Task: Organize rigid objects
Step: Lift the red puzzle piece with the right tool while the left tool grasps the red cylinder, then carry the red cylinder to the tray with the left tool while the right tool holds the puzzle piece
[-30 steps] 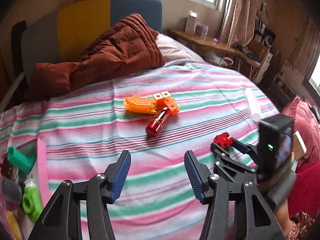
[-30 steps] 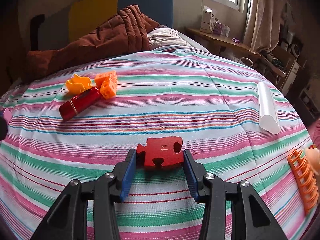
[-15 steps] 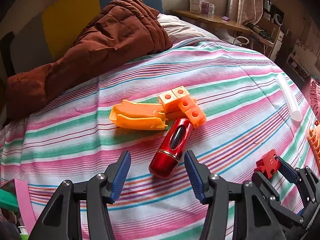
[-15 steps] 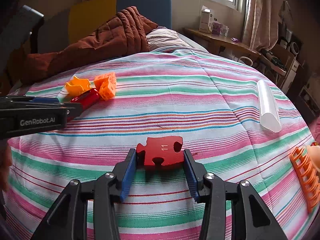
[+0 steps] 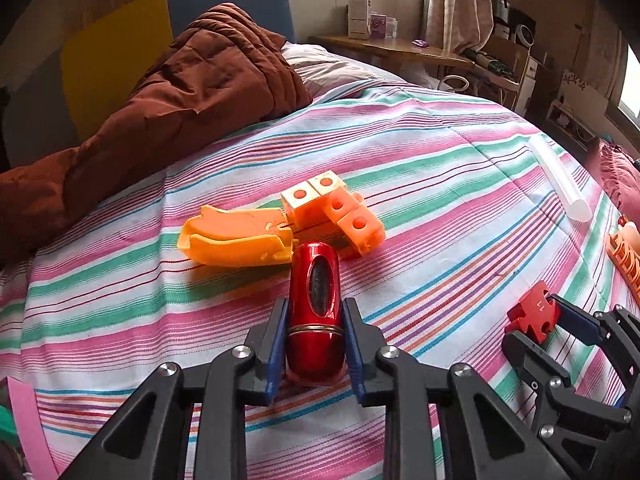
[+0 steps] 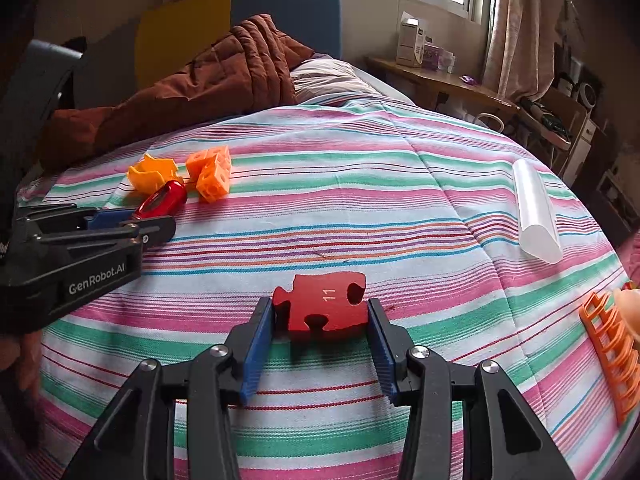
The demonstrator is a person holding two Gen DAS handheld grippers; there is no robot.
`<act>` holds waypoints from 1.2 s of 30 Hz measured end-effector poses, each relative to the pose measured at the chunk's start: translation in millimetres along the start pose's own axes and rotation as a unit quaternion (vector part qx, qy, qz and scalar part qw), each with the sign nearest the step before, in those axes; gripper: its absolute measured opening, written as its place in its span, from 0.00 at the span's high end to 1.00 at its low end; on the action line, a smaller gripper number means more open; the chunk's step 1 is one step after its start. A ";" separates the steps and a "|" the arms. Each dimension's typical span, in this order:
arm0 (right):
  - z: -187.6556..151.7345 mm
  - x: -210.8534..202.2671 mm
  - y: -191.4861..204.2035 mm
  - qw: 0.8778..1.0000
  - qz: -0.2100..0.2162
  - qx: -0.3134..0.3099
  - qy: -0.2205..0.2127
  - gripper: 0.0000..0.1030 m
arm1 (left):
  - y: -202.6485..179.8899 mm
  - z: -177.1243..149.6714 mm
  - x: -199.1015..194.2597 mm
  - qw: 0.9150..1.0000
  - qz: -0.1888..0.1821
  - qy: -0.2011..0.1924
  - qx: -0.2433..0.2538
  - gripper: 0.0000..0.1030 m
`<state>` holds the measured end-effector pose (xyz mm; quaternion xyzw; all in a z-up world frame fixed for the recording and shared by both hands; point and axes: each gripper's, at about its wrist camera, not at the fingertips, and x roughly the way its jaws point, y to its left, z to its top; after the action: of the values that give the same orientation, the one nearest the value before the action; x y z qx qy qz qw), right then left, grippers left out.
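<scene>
My left gripper (image 5: 315, 318) has closed on a glossy red cylinder (image 5: 316, 312) that lies on the striped bedspread; its blue pads touch both sides. Just beyond it lie an orange-yellow curved shell (image 5: 236, 236) and joined orange cubes (image 5: 336, 212). My right gripper (image 6: 322, 316) is shut on a red puzzle piece marked 11 (image 6: 324, 306) and holds it just above the bed. The piece also shows in the left wrist view (image 5: 532, 316). The left gripper on the cylinder (image 6: 162, 200) shows at the left of the right wrist view.
A translucent white tube (image 6: 534, 212) lies on the bed's right side. An orange ladder-like rack (image 6: 612, 348) lies at the right edge. A brown quilt (image 5: 168, 100) is heaped at the head of the bed. A wooden desk (image 6: 440, 80) stands beyond.
My left gripper moved forward to the red cylinder and closed its fingers on it. My right gripper stayed put with the puzzle piece.
</scene>
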<state>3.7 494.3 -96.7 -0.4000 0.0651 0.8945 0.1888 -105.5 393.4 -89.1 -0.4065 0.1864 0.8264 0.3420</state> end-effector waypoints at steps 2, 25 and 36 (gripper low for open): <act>0.0 -0.1 0.2 1.000 -0.002 -0.001 0.000 0.55 | 0.9 -3.1 -2.7 1.000 -0.003 0.001 -0.008 0.75; 1.7 -0.3 2.0 1.000 -0.008 -0.001 -0.005 0.55 | 15.9 -68.5 -74.9 0.993 -0.059 0.017 -0.100 0.75; 1.2 -0.3 0.7 1.000 -0.009 0.000 -0.005 0.55 | -3.9 -92.9 -79.0 0.998 -0.038 0.044 -0.023 0.75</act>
<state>2.7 493.9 -95.6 -0.3961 0.0605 0.8948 0.1968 -17.8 308.9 -81.9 -0.4569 0.1667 0.7983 0.3553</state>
